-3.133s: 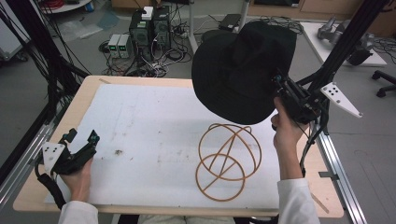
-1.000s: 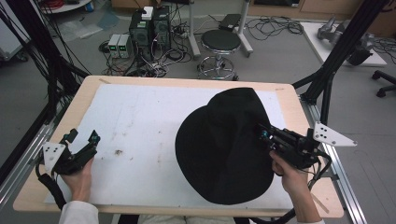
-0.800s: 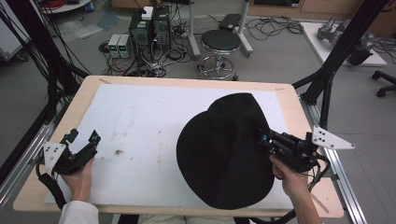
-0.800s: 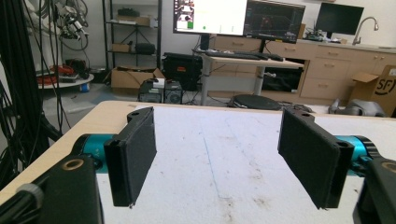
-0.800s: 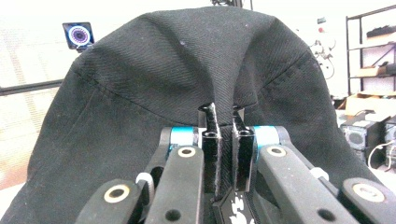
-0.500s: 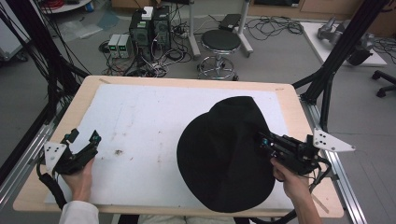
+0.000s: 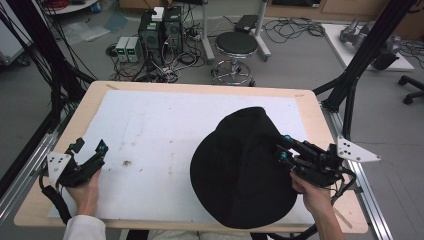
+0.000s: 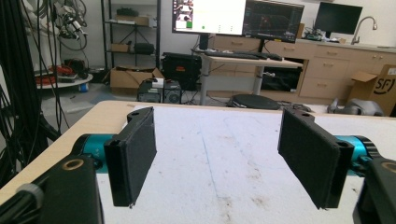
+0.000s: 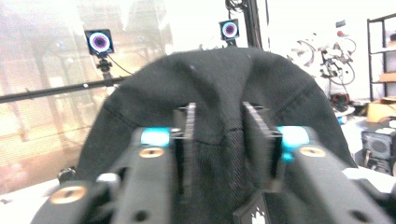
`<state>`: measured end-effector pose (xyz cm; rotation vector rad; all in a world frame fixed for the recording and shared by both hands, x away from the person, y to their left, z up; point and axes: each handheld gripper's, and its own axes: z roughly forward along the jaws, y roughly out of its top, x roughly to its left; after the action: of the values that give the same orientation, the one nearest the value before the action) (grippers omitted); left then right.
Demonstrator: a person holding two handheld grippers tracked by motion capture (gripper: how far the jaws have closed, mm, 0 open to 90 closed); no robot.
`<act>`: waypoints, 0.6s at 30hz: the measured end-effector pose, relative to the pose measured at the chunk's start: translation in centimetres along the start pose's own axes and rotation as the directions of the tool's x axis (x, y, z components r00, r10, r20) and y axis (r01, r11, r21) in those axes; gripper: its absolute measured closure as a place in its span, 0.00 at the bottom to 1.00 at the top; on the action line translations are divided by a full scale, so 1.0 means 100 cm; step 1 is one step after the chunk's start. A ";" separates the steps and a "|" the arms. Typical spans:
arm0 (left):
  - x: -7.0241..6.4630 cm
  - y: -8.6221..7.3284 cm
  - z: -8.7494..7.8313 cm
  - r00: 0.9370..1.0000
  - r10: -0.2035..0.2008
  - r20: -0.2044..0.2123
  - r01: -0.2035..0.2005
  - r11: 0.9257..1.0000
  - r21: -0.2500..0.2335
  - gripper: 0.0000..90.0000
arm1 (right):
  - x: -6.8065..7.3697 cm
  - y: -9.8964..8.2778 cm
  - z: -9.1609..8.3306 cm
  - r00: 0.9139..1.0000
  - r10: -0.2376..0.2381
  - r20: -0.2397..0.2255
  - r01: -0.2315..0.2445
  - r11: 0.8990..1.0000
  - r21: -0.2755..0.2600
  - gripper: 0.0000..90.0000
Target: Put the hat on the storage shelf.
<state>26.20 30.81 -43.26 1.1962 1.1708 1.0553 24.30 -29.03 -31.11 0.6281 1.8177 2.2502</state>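
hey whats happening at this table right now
A person stands at the table with a gripper in each hand. The right gripper is at a black hat that sits on the white mat, on the right side. Its jaws have just been opening, and the right gripper view shows a fold of the hat's fabric between the pads without being pinched. The left gripper rests at the table's left edge, jaws wide open with nothing between them.

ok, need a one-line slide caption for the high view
Right gripper fingers just opening off the black hat on the white table mat; left gripper idle, open.
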 end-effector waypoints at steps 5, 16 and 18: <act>0.000 0.000 0.000 1.000 0.002 0.002 -0.002 1.000 -0.005 0.31 | 0.001 0.001 -0.001 0.999 -0.007 0.038 0.008 0.999 -0.034 0.54; -0.001 0.000 0.000 1.000 0.002 0.004 -0.002 1.000 -0.006 0.31 | -0.005 0.010 -0.002 0.947 -0.021 0.322 0.045 0.997 -0.067 0.10; -0.001 0.000 0.000 1.000 0.002 0.003 -0.002 1.000 -0.006 0.31 | -0.004 0.011 0.000 0.941 -0.042 0.336 0.067 0.996 -0.065 0.10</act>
<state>26.17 30.77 -43.23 1.1941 1.1636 1.0568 24.79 -29.46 -30.18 0.8728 1.5581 2.0174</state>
